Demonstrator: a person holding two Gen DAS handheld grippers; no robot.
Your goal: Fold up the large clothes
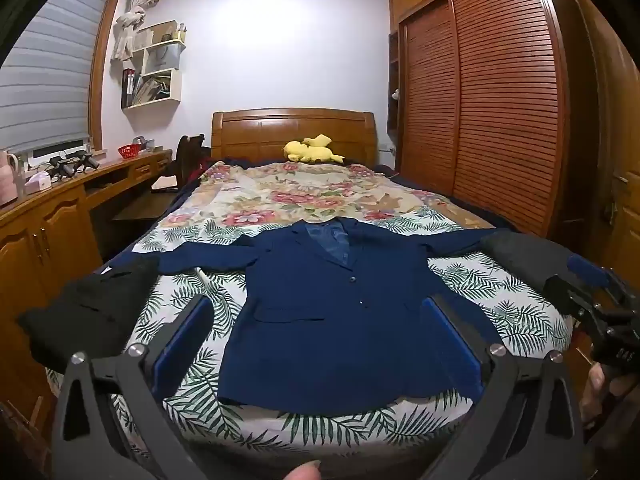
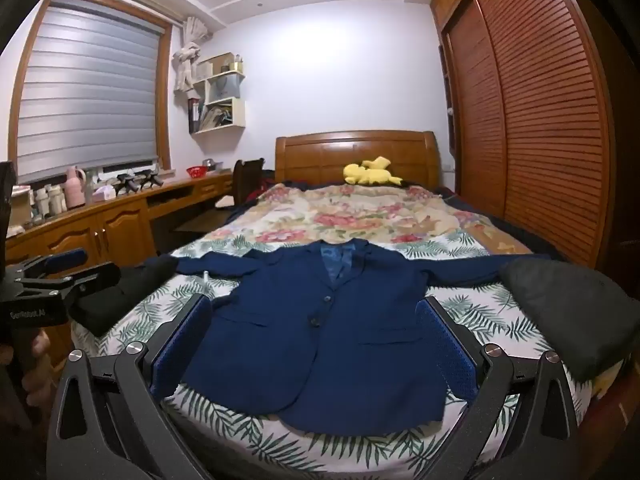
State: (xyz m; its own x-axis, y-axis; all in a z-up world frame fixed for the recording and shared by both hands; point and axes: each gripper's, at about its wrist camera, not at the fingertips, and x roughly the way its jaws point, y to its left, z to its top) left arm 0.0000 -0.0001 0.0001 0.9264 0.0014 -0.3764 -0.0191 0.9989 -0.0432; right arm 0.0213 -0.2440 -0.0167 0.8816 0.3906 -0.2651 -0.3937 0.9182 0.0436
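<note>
Blazers: one navy blazer (image 1: 320,312), flat on bed (image 1: 500,312)
Dark garments: two
Left hand-held gripper (image 1: 316,344): released
Right hand-held gripper (image 2: 316,344): released

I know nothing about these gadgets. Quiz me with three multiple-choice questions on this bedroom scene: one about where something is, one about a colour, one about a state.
1. Where is the yellow plush toy?
A. by the headboard
B. on the desk
C. on the jacket

2. What colour is the jacket?
A. red
B. navy blue
C. white

3. How do the left gripper and right gripper stand?
A. both clamped on cloth
B. one open, one shut
C. both open, holding nothing

Answers: 1 A, it lies at the bed's far end against the headboard. 2 B, the cloth is dark blue. 3 C, each pair of fingers is spread wide above the jacket.
</note>
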